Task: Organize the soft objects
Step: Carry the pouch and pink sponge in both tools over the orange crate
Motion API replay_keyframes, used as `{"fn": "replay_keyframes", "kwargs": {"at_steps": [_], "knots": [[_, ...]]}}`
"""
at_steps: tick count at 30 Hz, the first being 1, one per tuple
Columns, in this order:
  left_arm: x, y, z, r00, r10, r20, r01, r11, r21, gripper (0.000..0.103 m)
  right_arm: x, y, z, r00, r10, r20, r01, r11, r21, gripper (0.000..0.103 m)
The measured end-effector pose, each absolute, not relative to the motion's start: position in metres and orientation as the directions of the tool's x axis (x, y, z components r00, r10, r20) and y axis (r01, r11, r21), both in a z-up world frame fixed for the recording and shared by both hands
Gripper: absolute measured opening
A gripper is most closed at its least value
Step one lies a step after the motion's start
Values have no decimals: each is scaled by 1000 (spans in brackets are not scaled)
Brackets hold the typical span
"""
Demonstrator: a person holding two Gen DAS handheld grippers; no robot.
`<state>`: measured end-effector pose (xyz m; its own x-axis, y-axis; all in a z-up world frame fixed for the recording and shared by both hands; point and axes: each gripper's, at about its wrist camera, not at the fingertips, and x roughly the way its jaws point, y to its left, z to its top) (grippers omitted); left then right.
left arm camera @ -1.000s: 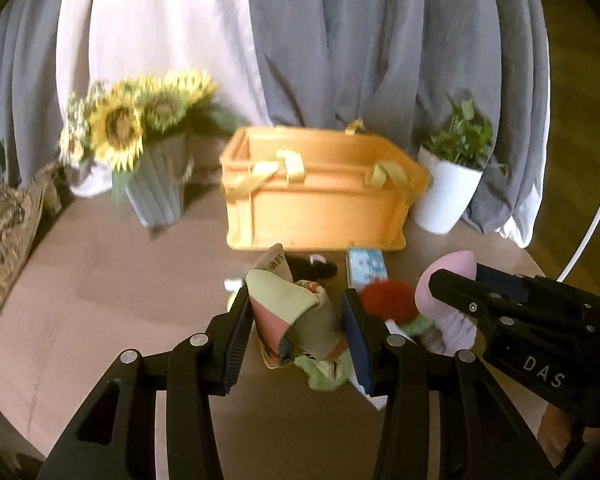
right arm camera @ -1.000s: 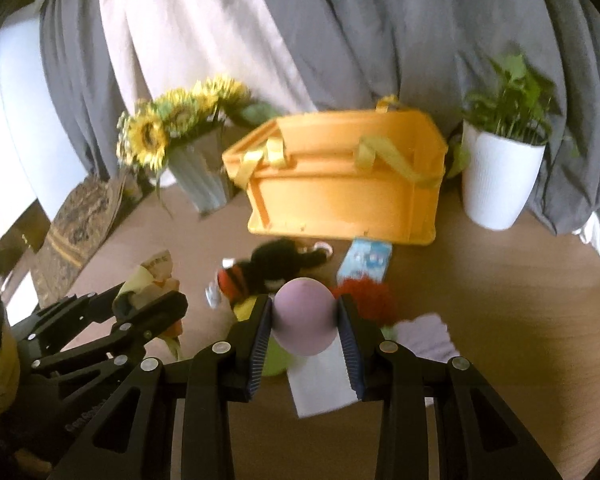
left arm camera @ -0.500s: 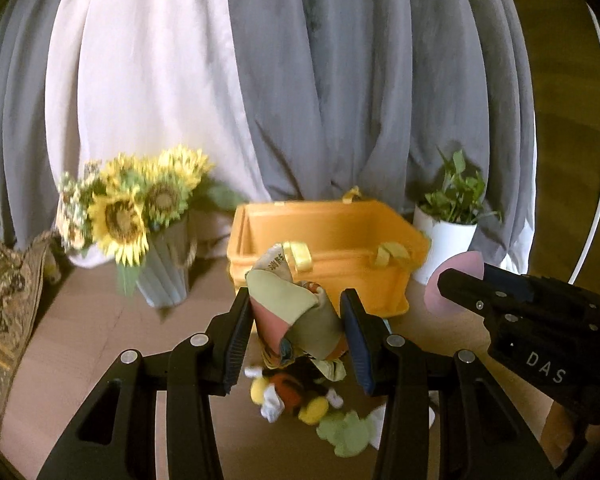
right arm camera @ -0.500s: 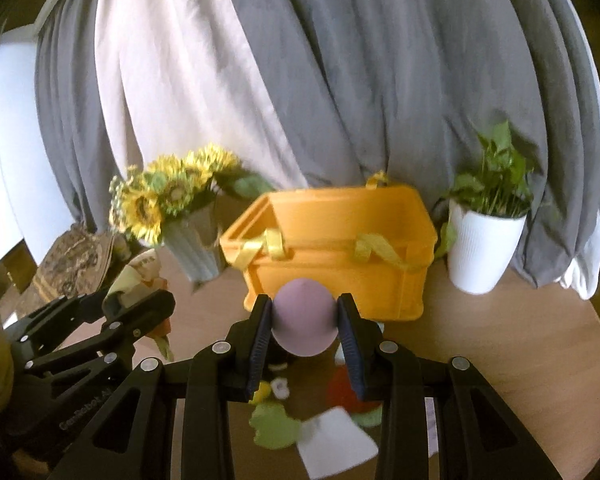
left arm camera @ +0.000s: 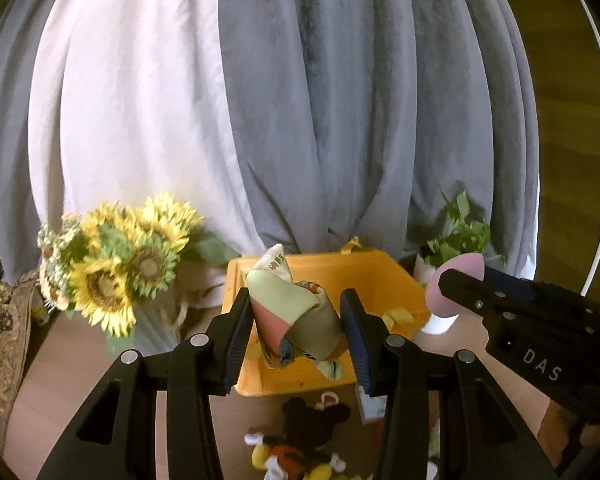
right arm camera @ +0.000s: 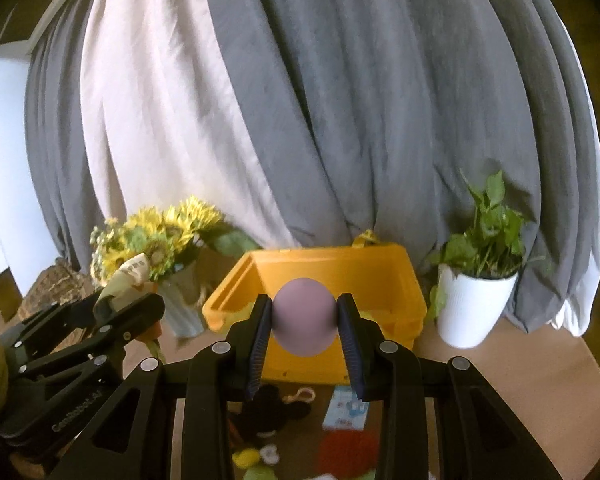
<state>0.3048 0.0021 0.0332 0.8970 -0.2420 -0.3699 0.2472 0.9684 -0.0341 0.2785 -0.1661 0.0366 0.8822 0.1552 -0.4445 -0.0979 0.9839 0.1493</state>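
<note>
Both tongs are pinching soft things above the round brown wooden table [right arm camera: 512, 364]: the left gripper [left arm camera: 296, 332] is squeezing a folded green and pink cloth bundle [left arm camera: 296, 316], and the right gripper [right arm camera: 304, 328] is squeezing a mauve foam ball [right arm camera: 304, 316]. They are hovering before the open orange plastic crate [right arm camera: 376, 276], which is standing near the table's far edge. A black mouse plush toy [left arm camera: 304, 432] is lying on the table just before the crate.

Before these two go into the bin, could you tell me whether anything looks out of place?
Nothing looks damaged or spilled. A mouse plush and a small blue packet lie loose on the table in front of the orange bin.
</note>
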Motion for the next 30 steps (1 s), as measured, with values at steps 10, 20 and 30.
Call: {"fn": "replay_keyframes", "kwargs": {"at_steps": [10,20,30], "knots": [[355,-8,46,892,-263,-368,261,964,-55,44,323,-172,47,893,139,-428,-85,986,142,35],[428,-15,35,849,-274,-452,276,959,-64,44,389,-186,36,856,115,-503,-41,987,155,35],[498,-24,-1,744,-262,-615,285,956,-63,44,457,-188,-3,737,126,-664,-28,987,157,35]]}}
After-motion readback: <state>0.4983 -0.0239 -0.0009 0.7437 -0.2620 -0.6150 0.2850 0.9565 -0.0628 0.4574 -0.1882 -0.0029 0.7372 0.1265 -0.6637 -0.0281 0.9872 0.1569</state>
